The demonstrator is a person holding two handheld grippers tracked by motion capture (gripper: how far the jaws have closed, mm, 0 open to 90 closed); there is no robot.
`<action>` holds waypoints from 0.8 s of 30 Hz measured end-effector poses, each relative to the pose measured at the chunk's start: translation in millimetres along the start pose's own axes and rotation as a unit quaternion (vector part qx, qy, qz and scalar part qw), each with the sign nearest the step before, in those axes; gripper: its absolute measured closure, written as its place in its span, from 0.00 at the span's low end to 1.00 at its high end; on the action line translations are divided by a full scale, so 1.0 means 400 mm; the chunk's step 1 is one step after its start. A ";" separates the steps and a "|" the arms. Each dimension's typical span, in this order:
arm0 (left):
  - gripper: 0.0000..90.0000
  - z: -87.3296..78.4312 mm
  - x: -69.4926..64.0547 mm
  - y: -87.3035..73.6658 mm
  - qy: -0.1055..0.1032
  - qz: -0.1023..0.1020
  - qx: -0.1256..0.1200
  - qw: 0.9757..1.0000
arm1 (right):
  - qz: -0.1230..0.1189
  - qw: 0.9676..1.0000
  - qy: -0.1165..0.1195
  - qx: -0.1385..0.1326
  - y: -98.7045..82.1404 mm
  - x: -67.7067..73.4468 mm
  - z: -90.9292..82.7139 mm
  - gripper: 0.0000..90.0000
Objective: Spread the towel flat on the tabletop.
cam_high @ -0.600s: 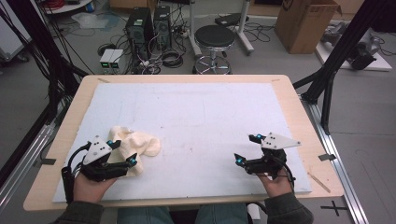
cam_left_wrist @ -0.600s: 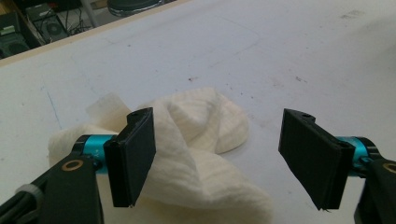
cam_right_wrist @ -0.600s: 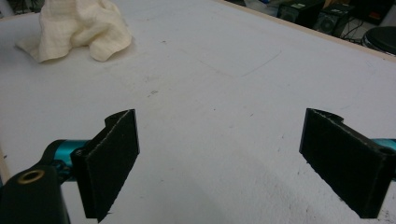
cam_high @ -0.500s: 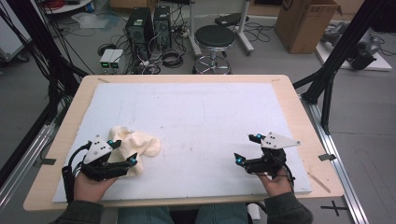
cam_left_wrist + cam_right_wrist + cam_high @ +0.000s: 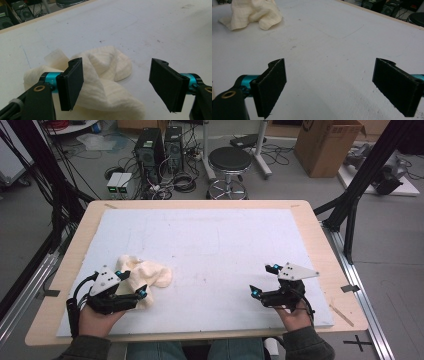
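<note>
A crumpled cream cloth [image 5: 145, 272] lies on the white mat [image 5: 215, 245] near the front left. My left gripper [image 5: 131, 283] is open just over the cloth's near edge. In the left gripper view the cloth [image 5: 105, 75] bunches between and beyond the spread jaws of the left gripper [image 5: 120, 82], close to the left one. My right gripper [image 5: 263, 280] is open above bare mat at the front right, far from the cloth. Nothing lies between the jaws of the right gripper [image 5: 329, 85], and the cloth [image 5: 253, 12] sits far off at the upper left.
The mat covers a wooden table [image 5: 310, 225]. Behind the table on the floor stand a black stool [image 5: 230, 162], computer towers [image 5: 160, 145], tangled cables and a cardboard box [image 5: 327, 145]. Black frame legs [image 5: 350, 200] rise at both sides.
My left gripper has edged slightly forward over the cloth. The right gripper has barely moved.
</note>
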State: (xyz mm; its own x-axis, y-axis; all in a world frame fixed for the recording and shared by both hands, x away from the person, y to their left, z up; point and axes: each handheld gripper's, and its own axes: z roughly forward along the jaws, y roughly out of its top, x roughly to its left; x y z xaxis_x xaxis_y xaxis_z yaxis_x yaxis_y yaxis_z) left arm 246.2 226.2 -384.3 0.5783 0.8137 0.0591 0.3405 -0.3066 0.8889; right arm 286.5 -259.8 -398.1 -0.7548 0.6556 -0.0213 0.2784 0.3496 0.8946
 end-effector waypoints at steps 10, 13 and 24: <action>0.31 -0.003 -0.006 0.006 -0.002 0.002 -0.003 1.000 | -0.003 1.000 -0.002 0.001 -0.004 0.003 -0.005 0.13; 0.31 -0.002 -0.006 0.006 -0.002 0.003 -0.001 1.000 | -0.001 1.000 -0.003 0.002 -0.004 0.003 -0.007 0.13; 0.31 -0.012 0.020 0.012 0.015 -0.007 -0.008 1.000 | -0.011 1.000 0.000 0.009 -0.005 0.004 0.004 0.13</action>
State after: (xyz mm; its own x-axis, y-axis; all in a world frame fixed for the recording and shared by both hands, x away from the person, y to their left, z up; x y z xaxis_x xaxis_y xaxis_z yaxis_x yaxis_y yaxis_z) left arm 249.1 233.6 -377.2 0.5508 0.8325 0.0594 0.3366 -0.2867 0.8969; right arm 285.7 -258.6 -400.7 -0.7612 0.6473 -0.0397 0.2725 0.3747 0.8862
